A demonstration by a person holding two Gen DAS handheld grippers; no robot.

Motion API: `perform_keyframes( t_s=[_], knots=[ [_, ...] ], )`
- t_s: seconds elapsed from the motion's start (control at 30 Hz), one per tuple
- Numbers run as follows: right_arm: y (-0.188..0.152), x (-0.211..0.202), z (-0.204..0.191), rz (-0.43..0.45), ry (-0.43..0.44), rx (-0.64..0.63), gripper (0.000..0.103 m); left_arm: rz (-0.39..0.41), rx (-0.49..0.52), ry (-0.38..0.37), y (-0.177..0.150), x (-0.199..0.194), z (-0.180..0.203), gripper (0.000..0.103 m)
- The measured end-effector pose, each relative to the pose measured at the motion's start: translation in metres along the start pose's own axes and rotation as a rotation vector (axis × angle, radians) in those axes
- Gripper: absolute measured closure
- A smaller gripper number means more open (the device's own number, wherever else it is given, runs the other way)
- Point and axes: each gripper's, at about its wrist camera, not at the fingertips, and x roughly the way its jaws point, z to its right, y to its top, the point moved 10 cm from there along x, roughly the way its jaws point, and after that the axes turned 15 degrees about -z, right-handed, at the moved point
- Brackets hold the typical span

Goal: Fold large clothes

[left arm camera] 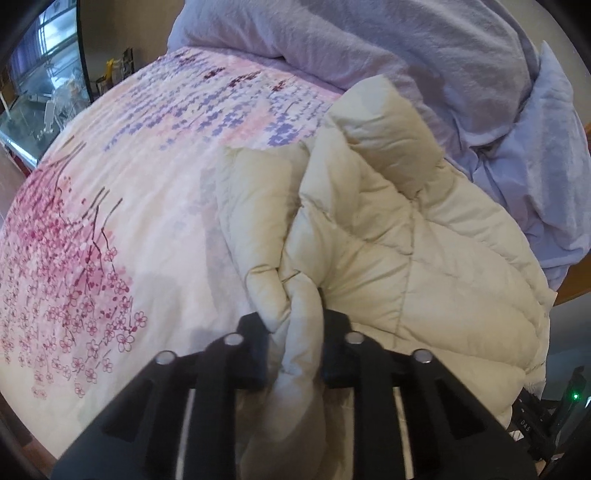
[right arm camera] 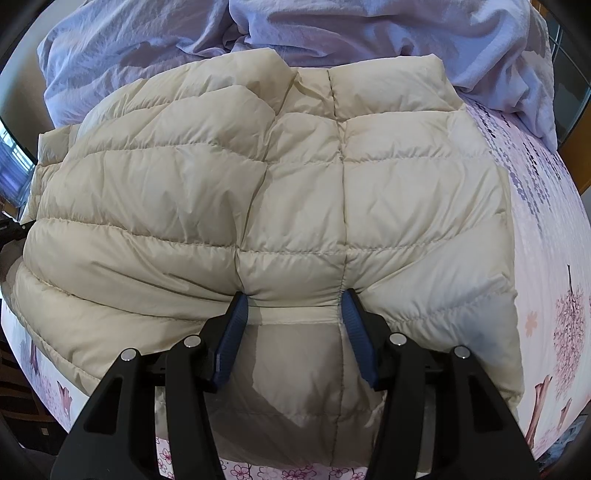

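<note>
A cream quilted puffer jacket [left arm camera: 388,240] lies on the bed, one side bunched and folded over itself. My left gripper [left arm camera: 295,321] is shut on a thick roll of the jacket's edge, which bulges out between the black fingers [left arm camera: 255,332]. In the right wrist view the jacket [right arm camera: 295,184] spreads flat and wide. My right gripper [right arm camera: 294,297] holds its near hem. The blue pads [right arm camera: 232,332] stand half apart and press into the padding, and the fabric puckers at both tips.
The floral pink and purple bedspread [left arm camera: 129,184] shows bare to the left of the jacket and to its right [right arm camera: 546,258]. A crumpled lavender blanket [left arm camera: 369,44] is heaped at the far end [right arm camera: 332,29]. A glass cabinet [left arm camera: 40,92] stands beyond the bed's left edge.
</note>
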Motion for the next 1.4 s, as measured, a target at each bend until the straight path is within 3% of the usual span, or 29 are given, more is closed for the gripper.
perform_keyframes(
  t_s=[0.2,0.5,0.67,1.03,1.4],
  knots=[
    [0.000,0.000,0.001,0.002,-0.002,0.017,0.048,0.030,0.013,-0.012,0.001,-0.023,0.004,0.091],
    [0.001,-0.001,0.000,0.019,-0.040,0.045,0.048,0.098,0.139,0.029,0.002,-0.068,0.035,0.091],
    [0.001,-0.002,0.000,0.028,-0.038,0.033,0.048,0.133,0.132,0.009,-0.004,-0.086,0.051,0.091],
    [-0.008,-0.006,0.003,0.033,-0.005,-0.019,0.048,0.200,0.161,-0.009,-0.028,-0.121,0.132,0.091],
    [-0.011,-0.008,0.005,0.036,0.010,-0.014,0.048,0.194,0.228,-0.057,-0.047,-0.126,0.212,0.091]
  ],
)
